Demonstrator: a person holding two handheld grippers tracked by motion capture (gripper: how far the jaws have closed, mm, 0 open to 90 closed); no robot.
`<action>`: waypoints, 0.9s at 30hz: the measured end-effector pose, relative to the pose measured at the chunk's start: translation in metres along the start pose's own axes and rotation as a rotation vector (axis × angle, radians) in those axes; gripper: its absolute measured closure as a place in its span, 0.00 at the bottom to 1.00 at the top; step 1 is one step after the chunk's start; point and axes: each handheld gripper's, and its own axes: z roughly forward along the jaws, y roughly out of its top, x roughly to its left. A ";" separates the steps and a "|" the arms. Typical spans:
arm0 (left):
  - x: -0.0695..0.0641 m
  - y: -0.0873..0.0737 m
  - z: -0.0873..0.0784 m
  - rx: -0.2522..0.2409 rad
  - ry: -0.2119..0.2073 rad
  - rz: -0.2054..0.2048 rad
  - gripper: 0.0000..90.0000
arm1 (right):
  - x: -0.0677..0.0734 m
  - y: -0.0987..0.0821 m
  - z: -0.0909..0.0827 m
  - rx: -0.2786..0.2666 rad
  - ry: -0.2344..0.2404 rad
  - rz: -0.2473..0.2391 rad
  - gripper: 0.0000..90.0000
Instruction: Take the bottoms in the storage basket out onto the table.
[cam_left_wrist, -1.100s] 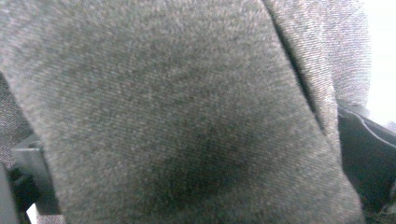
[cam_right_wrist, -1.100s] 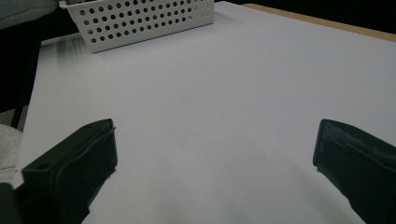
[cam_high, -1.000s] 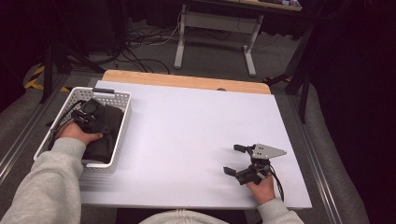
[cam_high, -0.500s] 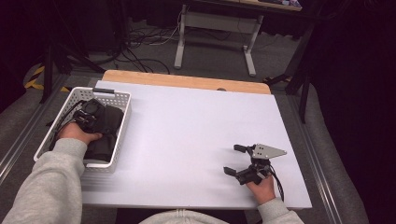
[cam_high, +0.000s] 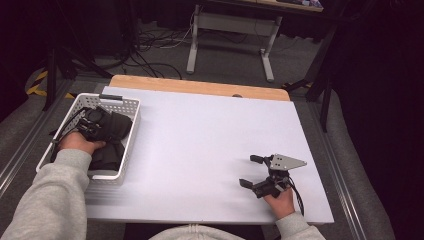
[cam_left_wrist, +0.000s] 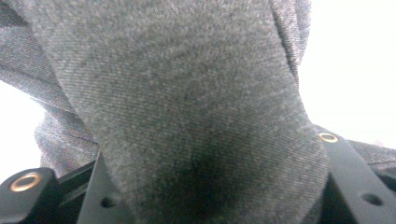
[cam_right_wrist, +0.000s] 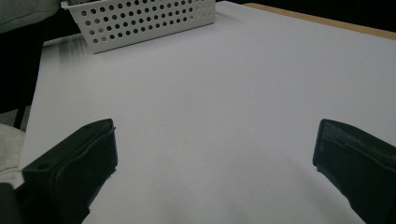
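The dark grey denim-like folded garment (cam_high: 107, 137) lies inside the white perforated plastic basket (cam_high: 131, 127), which sits on the white-topped desk (cam_high: 200, 145) at about nine o'clock from the desk's middle. The left tool (cam_high: 90, 125) is down in the basket among the cloth. In the left gripper view the grey twill fabric (cam_left_wrist: 187, 107) bulges up between the two black jaws and covers their tips, so a fold is pinched or at least wedged there; I cannot tell for certain whether the jaws are clamped tight on it.

The right tool (cam_high: 257, 172) rests low over bare desk at about four o'clock, well apart from the basket. Its jaws are spread wide with nothing between them, as the right gripper view shows, the basket (cam_right_wrist: 140, 21) lying off toward eleven o'clock.

My judgement is that the garment is soft and limp, moderately heavy for cloth, not fragile and not slippery, given its coarse weave. It will sag and unfold when lifted from one point. A thick bunched fold or a hem edge gives the surest hold; a single thin layer could slide out. The basket looks light and may drag along if cloth catches its wall, so the free right tool could steady its rim.
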 end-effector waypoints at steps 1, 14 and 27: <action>0.000 0.000 0.000 0.000 0.002 0.002 0.58 | 0.000 0.000 0.000 0.000 0.000 0.000 0.01; 0.001 -0.001 -0.007 -0.047 0.011 -0.002 0.65 | 0.000 0.000 0.000 -0.001 -0.002 0.001 0.01; 0.005 -0.014 -0.024 -0.200 0.005 -0.034 0.67 | 0.000 0.000 0.000 -0.003 -0.002 0.000 0.01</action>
